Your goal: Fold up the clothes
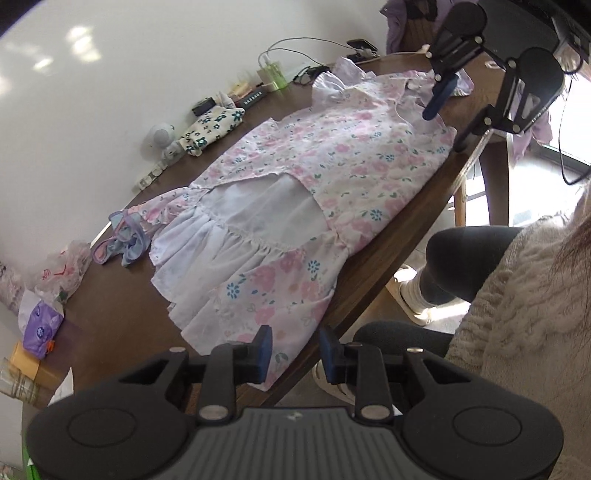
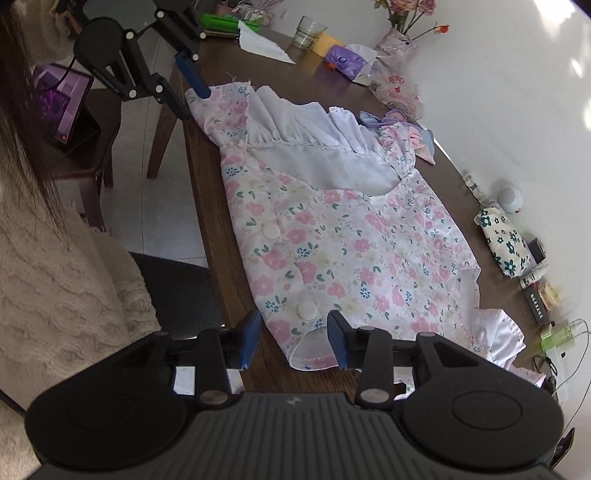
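A pink-and-blue floral dress (image 1: 332,173) (image 2: 332,240) lies flat along the brown wooden table (image 1: 122,306) (image 2: 207,177), its white lining and ruffled hem turned up. In the left wrist view my left gripper (image 1: 295,350) hovers over the hem corner at the table's near edge, its blue pads apart and the cloth lying loose beneath them. My right gripper (image 2: 293,339) is at the neckline end, pads spread either side of the collar edge without pressing it. Each gripper also shows in the other's view: the right gripper (image 1: 448,118) and the left gripper (image 2: 190,92).
A folded cream cloth with dark flowers (image 1: 210,125) (image 2: 506,240), small blue and lilac garments (image 1: 125,240), a purple packet (image 1: 40,328), a glass (image 2: 310,33), a vase (image 2: 399,40) and chargers line the wall side. A person in a cream sweater (image 1: 517,314) sits at the table's edge.
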{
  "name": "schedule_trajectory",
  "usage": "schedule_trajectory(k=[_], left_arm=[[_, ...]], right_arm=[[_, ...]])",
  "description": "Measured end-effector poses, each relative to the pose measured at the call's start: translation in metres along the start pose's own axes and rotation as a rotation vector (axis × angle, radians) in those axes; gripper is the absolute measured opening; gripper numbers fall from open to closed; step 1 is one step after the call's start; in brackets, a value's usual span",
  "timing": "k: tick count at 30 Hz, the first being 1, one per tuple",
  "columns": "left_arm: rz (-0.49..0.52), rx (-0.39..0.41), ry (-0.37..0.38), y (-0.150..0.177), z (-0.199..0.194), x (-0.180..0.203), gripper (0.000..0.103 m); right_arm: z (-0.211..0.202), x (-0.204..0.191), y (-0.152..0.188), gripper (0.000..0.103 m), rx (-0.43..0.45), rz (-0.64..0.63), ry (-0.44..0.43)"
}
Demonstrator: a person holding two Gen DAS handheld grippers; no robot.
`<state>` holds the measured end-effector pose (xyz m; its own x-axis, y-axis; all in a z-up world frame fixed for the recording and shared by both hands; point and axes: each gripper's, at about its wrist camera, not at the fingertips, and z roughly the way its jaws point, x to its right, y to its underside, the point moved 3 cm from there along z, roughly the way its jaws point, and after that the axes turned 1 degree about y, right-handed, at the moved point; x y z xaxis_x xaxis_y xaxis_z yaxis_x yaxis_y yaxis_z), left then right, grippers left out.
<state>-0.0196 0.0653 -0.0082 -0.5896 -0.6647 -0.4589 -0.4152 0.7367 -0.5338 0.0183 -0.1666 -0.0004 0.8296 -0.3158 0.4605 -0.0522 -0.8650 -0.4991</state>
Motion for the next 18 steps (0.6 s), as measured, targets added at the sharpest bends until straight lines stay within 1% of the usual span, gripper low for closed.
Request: schedule_trajectory(k=[3, 5, 9, 12, 18], left_arm=[[0.075, -0.012, 0.000, -0.002, 0.002, 0.004, 0.028], [0.104, -0.019, 0.003, -0.004, 0.003, 0.005, 0.028], [0.143, -0.038, -0.020, -0.009, 0.003, 0.000, 0.027], [0.174, -0.055, -0.008, -0.009, 0.007, -0.001, 0.025], [0.253, -0.055, 0.021, -0.012, 0.006, 0.005, 0.025]], right_arm=[[0.001, -0.003, -0.003, 0.036, -0.005, -0.047, -0.002], [0.002, -0.004, -0.004, 0.032, -0.012, -0.071, -0.007], [0.002, -0.003, -0.004, 0.032, -0.030, -0.089, -0.005], [0.001, -0.004, -0.002, 0.032, -0.035, -0.101, 0.001], [-0.002, -0.007, 0.000, 0.032, -0.043, -0.127, -0.002]])
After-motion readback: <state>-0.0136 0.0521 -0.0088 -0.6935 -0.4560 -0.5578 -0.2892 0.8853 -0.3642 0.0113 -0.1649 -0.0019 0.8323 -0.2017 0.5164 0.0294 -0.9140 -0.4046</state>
